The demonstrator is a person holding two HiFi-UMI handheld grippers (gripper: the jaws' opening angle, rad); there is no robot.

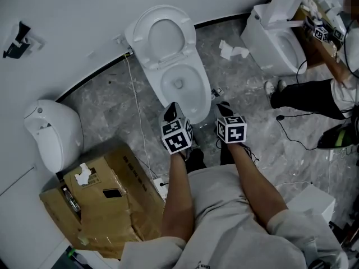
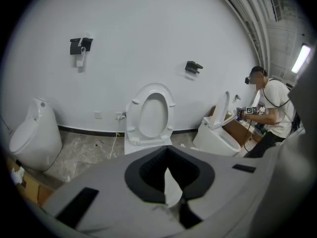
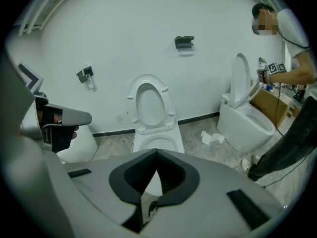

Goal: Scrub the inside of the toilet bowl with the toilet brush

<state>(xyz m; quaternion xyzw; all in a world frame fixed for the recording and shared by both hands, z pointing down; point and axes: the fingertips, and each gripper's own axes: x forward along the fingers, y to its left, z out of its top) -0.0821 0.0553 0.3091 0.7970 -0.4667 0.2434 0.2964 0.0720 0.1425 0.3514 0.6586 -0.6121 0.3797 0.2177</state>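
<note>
- Step in hand, as judged: finding the toilet brush, which no view shows. Do it well by gripping its handle squarely before nearing the bowl.
- Left tool (image 1: 170, 112) and right tool (image 1: 223, 109): both clenched, nothing between the jaws.
- White ceramic toilet bowl (image 1: 202, 94): near, at twelve o'clock of both tools.
</note>
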